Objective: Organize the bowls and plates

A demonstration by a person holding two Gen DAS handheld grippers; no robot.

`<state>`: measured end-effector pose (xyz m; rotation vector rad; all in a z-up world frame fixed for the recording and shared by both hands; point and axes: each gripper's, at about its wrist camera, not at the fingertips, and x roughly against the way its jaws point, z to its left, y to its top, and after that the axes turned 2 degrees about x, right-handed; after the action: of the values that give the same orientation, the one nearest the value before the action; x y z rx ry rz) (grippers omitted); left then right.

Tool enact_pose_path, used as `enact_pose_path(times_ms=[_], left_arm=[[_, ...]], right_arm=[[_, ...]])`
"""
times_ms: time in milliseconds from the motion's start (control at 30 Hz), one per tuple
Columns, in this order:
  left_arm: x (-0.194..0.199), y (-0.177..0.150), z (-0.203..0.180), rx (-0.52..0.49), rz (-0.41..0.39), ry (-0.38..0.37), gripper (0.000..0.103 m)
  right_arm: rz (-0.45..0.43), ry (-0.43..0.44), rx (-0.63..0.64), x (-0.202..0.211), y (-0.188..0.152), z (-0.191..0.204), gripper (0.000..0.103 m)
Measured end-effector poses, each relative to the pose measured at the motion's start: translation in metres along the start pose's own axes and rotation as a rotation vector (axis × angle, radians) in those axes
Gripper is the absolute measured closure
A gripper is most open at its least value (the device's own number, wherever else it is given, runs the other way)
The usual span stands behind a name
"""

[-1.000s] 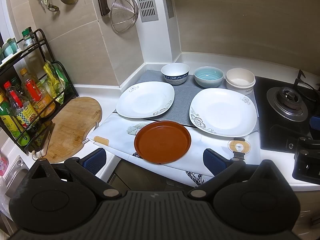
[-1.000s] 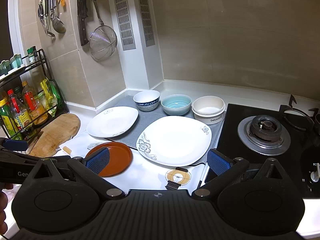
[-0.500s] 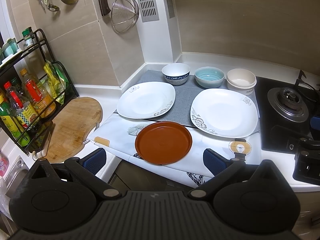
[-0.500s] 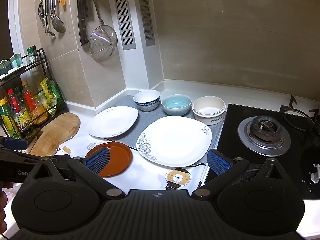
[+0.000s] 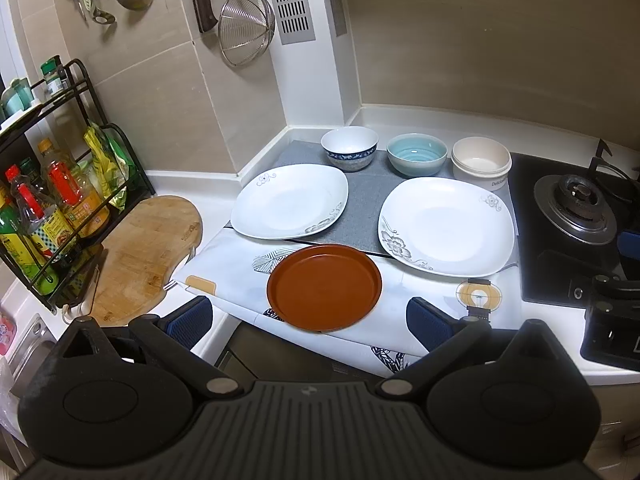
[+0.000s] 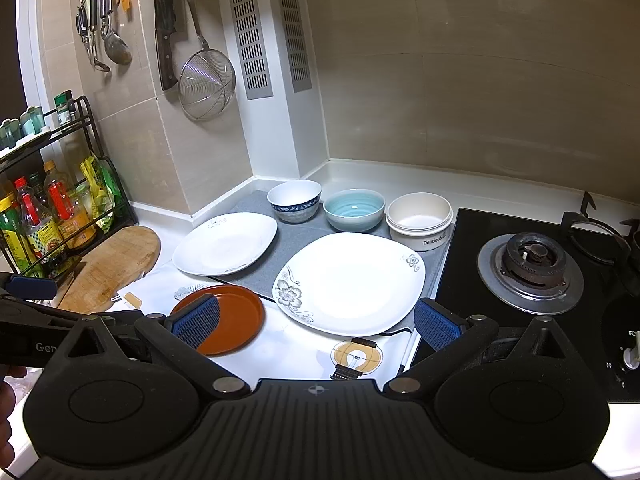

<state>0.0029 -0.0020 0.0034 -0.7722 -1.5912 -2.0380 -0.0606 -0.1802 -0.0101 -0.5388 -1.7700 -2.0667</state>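
Observation:
A round brown plate point(image 5: 324, 287) point(image 6: 230, 318) lies at the counter's front edge on a patterned cloth point(image 5: 400, 300). Behind it two square white plates, one left point(image 5: 290, 201) point(image 6: 225, 243) and one right point(image 5: 446, 226) point(image 6: 348, 282), rest on a grey mat point(image 5: 362, 196). Along the back stand a blue-rimmed white bowl point(image 5: 349, 148) point(image 6: 294, 201), a teal bowl point(image 5: 416, 154) point(image 6: 353, 209) and a cream bowl point(image 5: 481, 163) point(image 6: 419, 221). My left gripper point(image 5: 308, 322) hangs open just short of the brown plate. My right gripper point(image 6: 316, 322) is open and empty near the right white plate's front edge.
A wooden cutting board point(image 5: 140, 256) and a black rack of bottles point(image 5: 48, 208) sit at the left. A gas hob point(image 6: 532, 268) fills the right side. Utensils, a knife and a strainer point(image 6: 206, 80) hang on the wall. The other gripper's body shows at far right point(image 5: 612, 320).
The left wrist view has shifted very slightly; the plates sit a touch further right in it. Nothing on the counter has moved and both grippers stay open.

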Motion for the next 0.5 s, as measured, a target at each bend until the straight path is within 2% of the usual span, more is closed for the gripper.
enact_pose_path(times_ms=[500], left_arm=[[-0.0018,-0.0010,-0.0053,-0.008,-0.002,0.002,0.000]], right_arm=[[-0.001,0.002,-0.005,-0.0027,0.0024,-0.0014,0.000]])
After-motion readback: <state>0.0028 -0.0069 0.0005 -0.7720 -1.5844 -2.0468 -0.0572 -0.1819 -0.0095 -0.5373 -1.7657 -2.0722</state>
